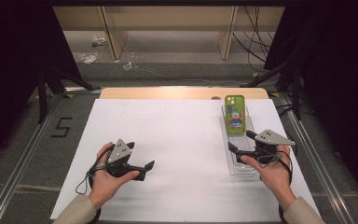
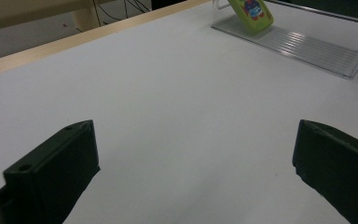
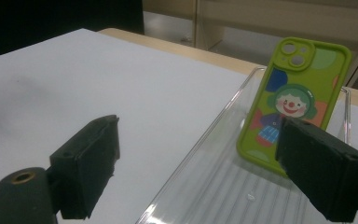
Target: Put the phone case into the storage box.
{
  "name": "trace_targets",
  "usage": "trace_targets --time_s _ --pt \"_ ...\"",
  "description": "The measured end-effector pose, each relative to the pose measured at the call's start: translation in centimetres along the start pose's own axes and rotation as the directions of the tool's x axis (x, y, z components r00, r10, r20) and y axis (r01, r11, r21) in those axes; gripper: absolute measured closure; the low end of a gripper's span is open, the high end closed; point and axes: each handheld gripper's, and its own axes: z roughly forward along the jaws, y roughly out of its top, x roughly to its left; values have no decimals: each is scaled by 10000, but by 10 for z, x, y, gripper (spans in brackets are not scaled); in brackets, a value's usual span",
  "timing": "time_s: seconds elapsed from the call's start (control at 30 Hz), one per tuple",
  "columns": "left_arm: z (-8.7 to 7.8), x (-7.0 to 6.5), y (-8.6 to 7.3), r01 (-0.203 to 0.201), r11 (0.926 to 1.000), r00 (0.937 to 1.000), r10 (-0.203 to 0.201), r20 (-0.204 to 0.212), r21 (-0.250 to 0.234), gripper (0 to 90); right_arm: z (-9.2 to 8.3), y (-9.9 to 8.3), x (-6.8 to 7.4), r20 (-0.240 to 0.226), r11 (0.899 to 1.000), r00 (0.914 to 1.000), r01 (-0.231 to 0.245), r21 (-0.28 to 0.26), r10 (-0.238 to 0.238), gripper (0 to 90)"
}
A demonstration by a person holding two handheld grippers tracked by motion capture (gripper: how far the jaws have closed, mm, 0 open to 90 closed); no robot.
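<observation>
Your target is the green phone case (image 1: 235, 115), right of centre in the high view, standing tilted with its camera cut-out uppermost and its top leaning against the far end wall of the clear tray (image 1: 249, 169). In the right gripper view it sits at upper right, foot on the ribbed tray floor, printed clown facing you.

Your right gripper (image 1: 241, 141) hovers over the near half of the tray at lower right of the high view, jaws spread wide with nothing between them; one jaw hangs outside the tray's left wall, the other over its floor. Your left gripper (image 1: 142, 165) rests at lower left on the white table cover (image 1: 168, 130), jaws also wide apart and empty.

Judging by the look, the case is light and probably a glossy, slightly flexible plastic, so expect it to slip or bow if you squeeze across the flat faces. Whether a phone is inside I cannot tell; if so it will be heavier and fragile. Take it by the two long side edges, near mid-height, below the camera hole. The tray is light too and may slide if you nudge its wall, so bring both jaws inside it first
</observation>
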Motion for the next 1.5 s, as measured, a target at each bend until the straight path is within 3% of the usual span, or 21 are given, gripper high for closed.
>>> trace_targets --time_s 0.7,1.5 --pt "0 0 0 13 10000 10000 -13 -10 17 0 -12 -12 0 -250 9995 9996 116 -290 -124 148" --pt "0 2 -1 21 10000 10000 -21 -2 65 0 -12 -16 2 -315 9993 9994 149 -343 -160 148"
